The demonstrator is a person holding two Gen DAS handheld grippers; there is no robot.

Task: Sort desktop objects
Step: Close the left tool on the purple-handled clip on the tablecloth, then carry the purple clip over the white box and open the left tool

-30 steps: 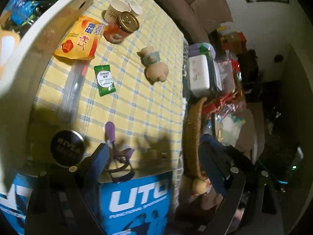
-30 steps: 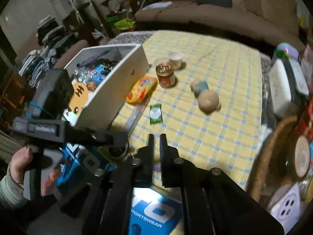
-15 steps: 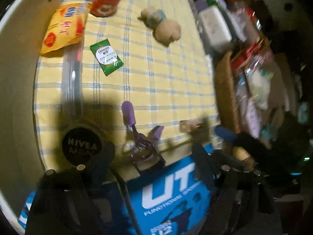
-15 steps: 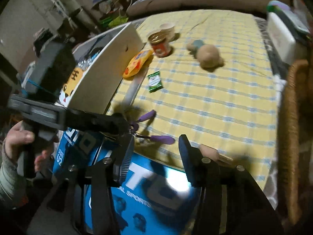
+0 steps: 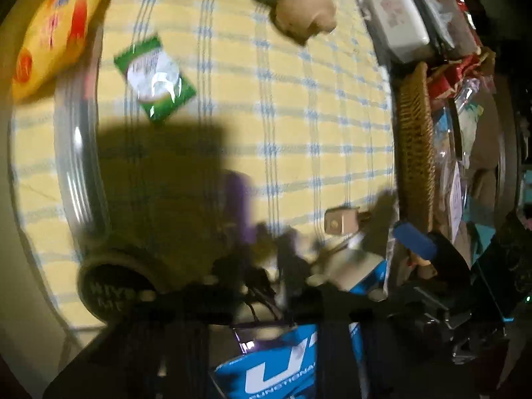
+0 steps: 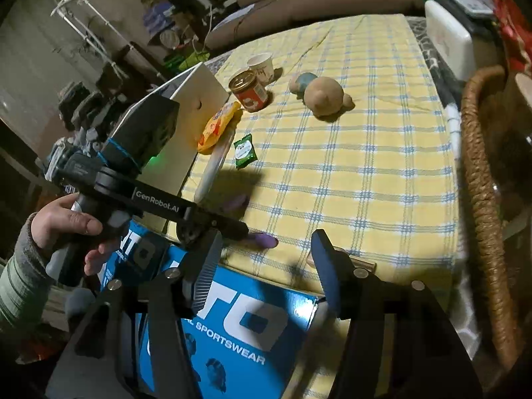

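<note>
Yellow checked cloth (image 6: pixel 365 166) covers the table; purple eyelash curler (image 5: pixel 241 206) lies at its near edge. Left gripper (image 5: pixel 262 286) closing around it – contact blurred. Right view alone shows the hand (image 6: pixel 66 222), right gripper (image 6: pixel 266 266) opening, empty – left view alone the Nivea tin (image 5: pixel 109 286)

A wide stretch of the yellow checked tablecloth (image 6: pixel 375 153) is left bare through the middle and right. The left edge is walled off by the tall white box side (image 6: pixel 196 106), with the orange snack packet (image 6: pixel 217 126) and the clear plastic tube (image 6: pixel 212 169) laid along it. The far end is blocked by the red tin can (image 6: pixel 249 90), the paper cup (image 6: pixel 262 66) and the tan plush toy (image 6: pixel 324 96). The right edge is bounded by the brown wicker basket rim (image 6: pixel 482 199). The near edge is crowded by the blue cardboard box (image 6: pixel 252 326).
</note>
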